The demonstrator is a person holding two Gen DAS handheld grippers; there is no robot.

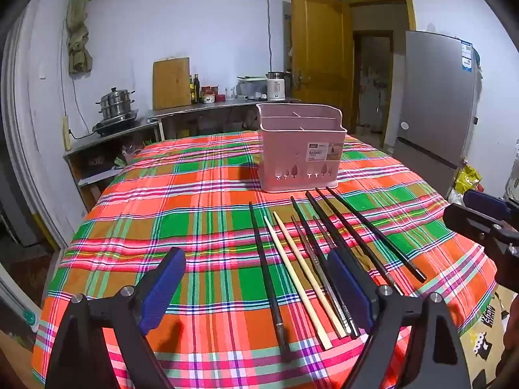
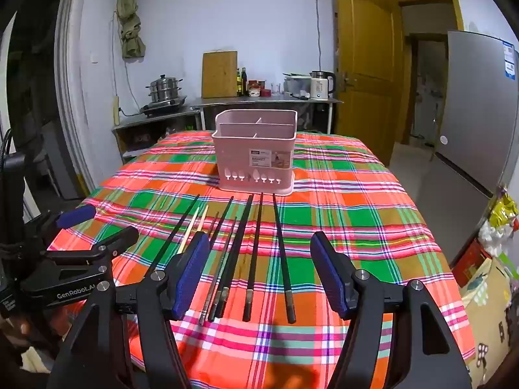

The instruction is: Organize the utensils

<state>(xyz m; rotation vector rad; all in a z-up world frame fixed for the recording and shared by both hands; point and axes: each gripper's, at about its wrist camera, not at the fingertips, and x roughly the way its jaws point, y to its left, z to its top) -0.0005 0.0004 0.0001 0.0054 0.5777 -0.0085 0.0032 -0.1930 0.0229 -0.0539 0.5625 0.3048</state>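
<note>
Both the left gripper (image 1: 256, 287) and the right gripper (image 2: 264, 272) hover fully spread and empty. The chopsticks (image 2: 256, 253) lie loose on the tabletop (image 2: 373, 227), the pink basket (image 2: 256, 152) at twelve o'clock. Best pinch one stick mid-shaft.

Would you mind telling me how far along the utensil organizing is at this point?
Nothing looks done yet: the pink basket shows no utensils in its compartments. Nothing is in hand either; the left gripper and right gripper are both open and empty above the tablecloth. All the chopsticks, dark ones and two pale ones, lie in front of the basket, waiting to be moved.
</note>
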